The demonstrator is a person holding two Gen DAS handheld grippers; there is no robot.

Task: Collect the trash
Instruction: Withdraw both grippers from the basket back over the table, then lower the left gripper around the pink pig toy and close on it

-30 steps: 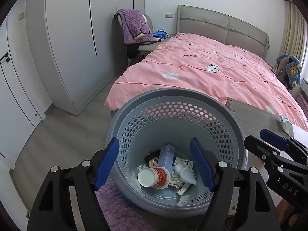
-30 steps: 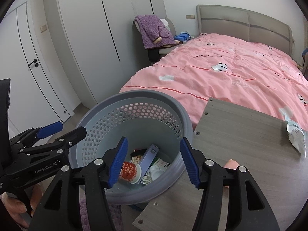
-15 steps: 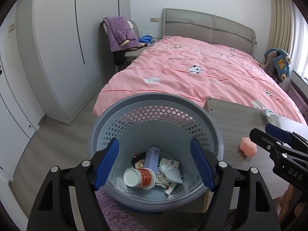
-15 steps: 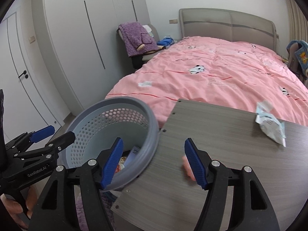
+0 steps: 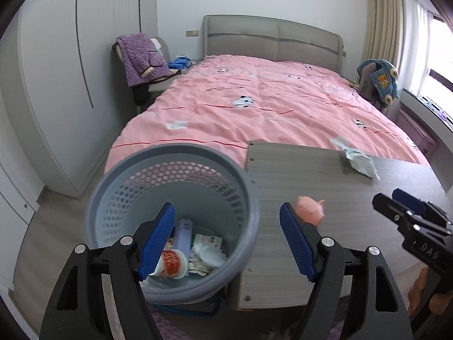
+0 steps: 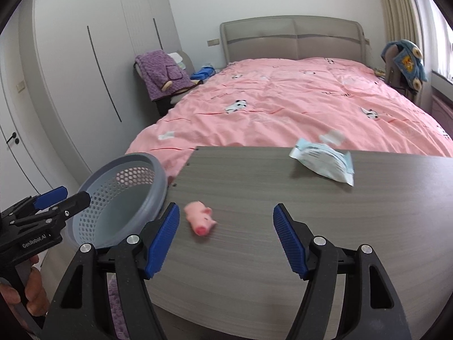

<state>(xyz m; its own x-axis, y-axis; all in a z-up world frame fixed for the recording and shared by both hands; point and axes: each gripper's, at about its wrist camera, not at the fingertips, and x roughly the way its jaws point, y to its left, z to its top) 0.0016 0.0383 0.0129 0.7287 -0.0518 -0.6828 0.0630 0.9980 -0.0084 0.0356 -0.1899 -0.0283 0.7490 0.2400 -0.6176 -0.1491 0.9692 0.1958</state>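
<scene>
Just ahead of the right hand-held gripper [image 6: 226, 240], spread wide and empty, a pink pig toy [image 6: 200, 218] is being seen lying on the worktop [image 6: 311, 226]. It is being judged light, soft and squashy; its plump middle is being favoured for a grip.

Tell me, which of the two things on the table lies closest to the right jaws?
The small pink pig toy, just ahead of them; the crumpled white-and-blue wrapper sits at the table's far edge.
</scene>
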